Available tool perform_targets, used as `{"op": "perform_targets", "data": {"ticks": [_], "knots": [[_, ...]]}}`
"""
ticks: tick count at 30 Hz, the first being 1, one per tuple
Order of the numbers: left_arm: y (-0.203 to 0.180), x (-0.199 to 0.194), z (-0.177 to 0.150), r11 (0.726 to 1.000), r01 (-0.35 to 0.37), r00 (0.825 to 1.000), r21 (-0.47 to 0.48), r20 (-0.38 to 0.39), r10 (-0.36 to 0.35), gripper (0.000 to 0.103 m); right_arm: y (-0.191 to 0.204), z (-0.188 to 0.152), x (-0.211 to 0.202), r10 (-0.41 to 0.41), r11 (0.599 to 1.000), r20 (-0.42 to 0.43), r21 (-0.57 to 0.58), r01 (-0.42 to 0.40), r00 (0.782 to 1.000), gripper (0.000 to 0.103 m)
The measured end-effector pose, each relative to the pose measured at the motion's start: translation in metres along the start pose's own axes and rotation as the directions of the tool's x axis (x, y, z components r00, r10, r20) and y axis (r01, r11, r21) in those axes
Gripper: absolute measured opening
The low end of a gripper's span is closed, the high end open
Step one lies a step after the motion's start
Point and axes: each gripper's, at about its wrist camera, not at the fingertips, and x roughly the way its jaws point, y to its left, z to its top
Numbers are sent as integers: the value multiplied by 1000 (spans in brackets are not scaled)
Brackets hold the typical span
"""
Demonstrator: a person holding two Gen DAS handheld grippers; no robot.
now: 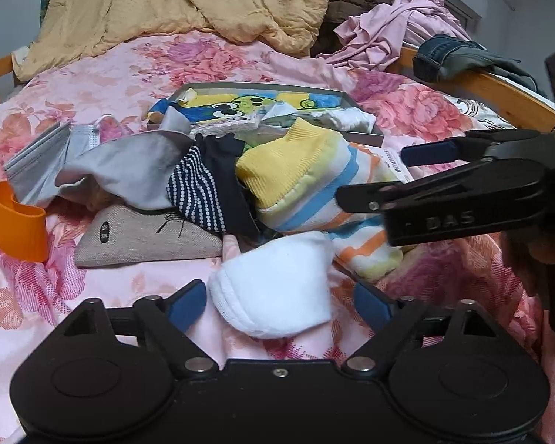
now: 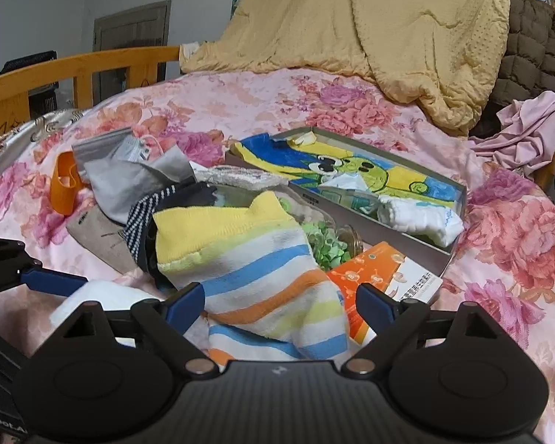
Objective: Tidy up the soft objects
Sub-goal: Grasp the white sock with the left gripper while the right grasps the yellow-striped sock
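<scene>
A heap of soft things lies on the flowered bed sheet [image 1: 103, 85]. A white sock [image 1: 273, 288] lies between the fingers of my left gripper [image 1: 279, 301], which is open; the pads stand just off its sides. A striped sock with a yellow cuff [image 2: 255, 259] lies between the fingers of my right gripper [image 2: 279, 301], also open. In the left wrist view the right gripper [image 1: 373, 175] reaches in from the right over that striped sock [image 1: 296, 181]. A navy dotted sock [image 1: 199, 192], a grey cloth [image 1: 129, 170] and a beige pouch [image 1: 144, 236] lie to the left.
A grey box [image 2: 458, 222] behind the heap holds a cartoon towel and a folded white cloth. An orange carton [image 2: 381, 270] and a glass jar [image 2: 336, 240] lie beside it. An orange holder [image 1: 14, 222] sits left. A yellow quilt [image 1: 188, 3], pink garment [image 1: 396, 26] and wooden rail [image 1: 499, 85] are behind.
</scene>
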Motion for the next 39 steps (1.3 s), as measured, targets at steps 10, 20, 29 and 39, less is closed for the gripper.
{"op": "perform_targets", "data": {"ticks": [10, 20, 29, 39], "knots": [[-1, 4, 0, 999, -24, 1000, 25, -16, 24, 47, 3, -2, 11, -26, 999, -30, -24, 25, 999, 72], [4, 2, 1, 999, -46, 999, 5, -9, 46, 23, 2, -3, 13, -65, 997, -36, -38, 64, 997, 36], [8, -10, 2, 998, -59, 998, -33, 24, 60, 16, 1, -3, 6, -61, 998, -13, -35, 60, 998, 15], [10, -29, 15, 996, -56, 992, -75, 108, 64, 14, -7, 5, -16, -81, 997, 99, 8, 81, 992, 14]]}}
